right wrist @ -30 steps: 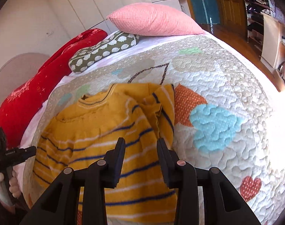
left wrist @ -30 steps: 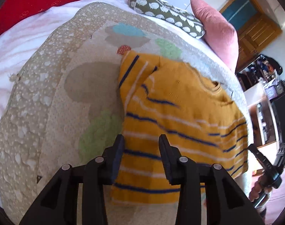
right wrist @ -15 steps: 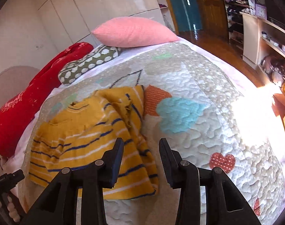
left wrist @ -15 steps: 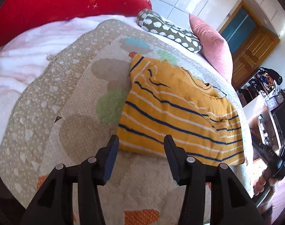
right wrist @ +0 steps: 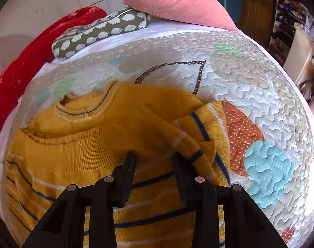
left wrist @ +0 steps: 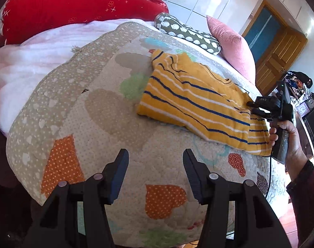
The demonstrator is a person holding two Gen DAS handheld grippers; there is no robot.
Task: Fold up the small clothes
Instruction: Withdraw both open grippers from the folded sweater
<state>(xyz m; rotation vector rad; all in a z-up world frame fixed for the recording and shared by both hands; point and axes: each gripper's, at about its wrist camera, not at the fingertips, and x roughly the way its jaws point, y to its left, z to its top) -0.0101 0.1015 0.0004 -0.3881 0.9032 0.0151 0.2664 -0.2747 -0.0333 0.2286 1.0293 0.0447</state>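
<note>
A small mustard-yellow sweater (left wrist: 194, 101) with blue and white stripes lies partly folded on a quilted bedspread (left wrist: 107, 111). My left gripper (left wrist: 155, 161) is open and empty, held back from the sweater over the quilt's near edge. My right gripper (right wrist: 154, 161) is open and sits low over the sweater (right wrist: 107, 144), its fingertips at a folded edge just below the collar, nothing between them. The right gripper also shows in the left wrist view (left wrist: 266, 107), held by a hand at the sweater's right end.
A pink pillow (right wrist: 173, 2), a green spotted cushion (right wrist: 99, 33) and a red blanket (left wrist: 74, 10) lie at the head of the bed. White bedding (left wrist: 32, 62) lies left. A wooden door (left wrist: 278, 55) and cluttered shelves (left wrist: 301, 95) stand to the right.
My left gripper has pulled back from the sweater toward the quilt's edge and opened wider. My right gripper has moved forward and down onto the sweater near its collar.
</note>
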